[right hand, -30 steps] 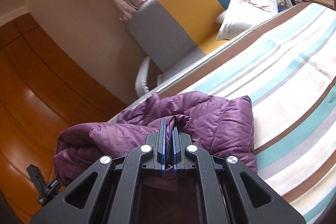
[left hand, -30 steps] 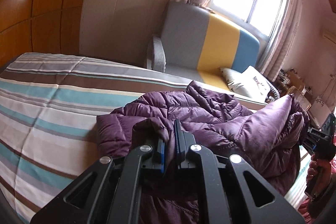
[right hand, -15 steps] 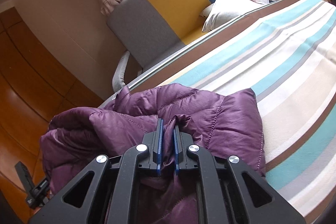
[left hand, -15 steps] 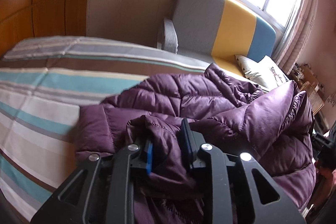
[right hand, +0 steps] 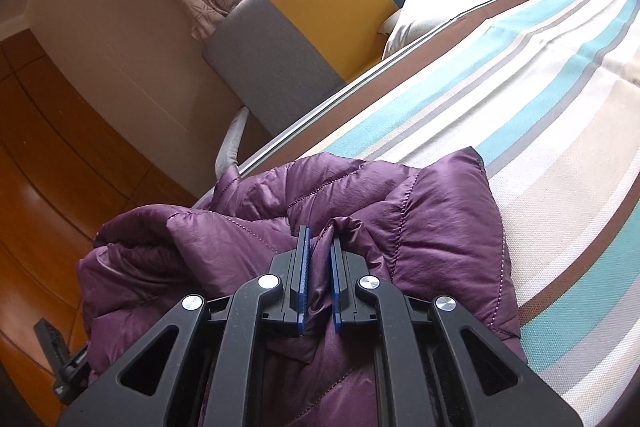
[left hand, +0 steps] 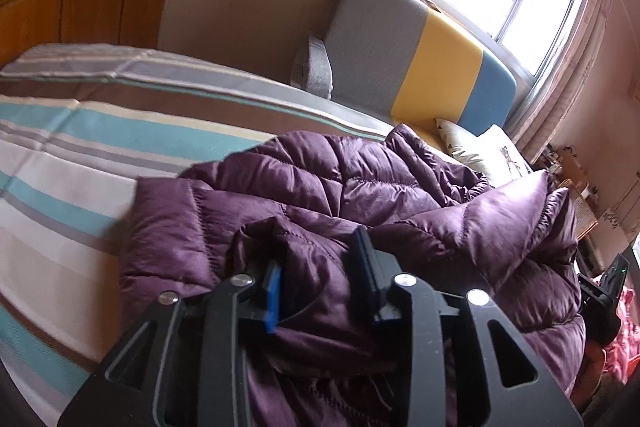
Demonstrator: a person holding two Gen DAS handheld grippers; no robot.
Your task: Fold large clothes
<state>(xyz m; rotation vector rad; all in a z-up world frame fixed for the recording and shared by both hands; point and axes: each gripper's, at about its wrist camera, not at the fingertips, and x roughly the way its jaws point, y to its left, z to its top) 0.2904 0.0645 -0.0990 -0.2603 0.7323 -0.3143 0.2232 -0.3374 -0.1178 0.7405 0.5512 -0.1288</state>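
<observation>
The left tool [left hand: 320, 267] was lowered and its jaws opened, leaving a fold of the purple jacket [left hand: 360, 195] loose between them. The jacket, held up earlier, came to rest on the striped bed [left hand: 72, 155]. The right tool [right hand: 319, 259] descended with it.

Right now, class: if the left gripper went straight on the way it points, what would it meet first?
The purple down jacket. A fold of it already lies between the just-opening jaws of the left gripper, and more quilted fabric is bunched directly ahead. The striped bedspread probably lies beneath, though depth is unclear.
</observation>
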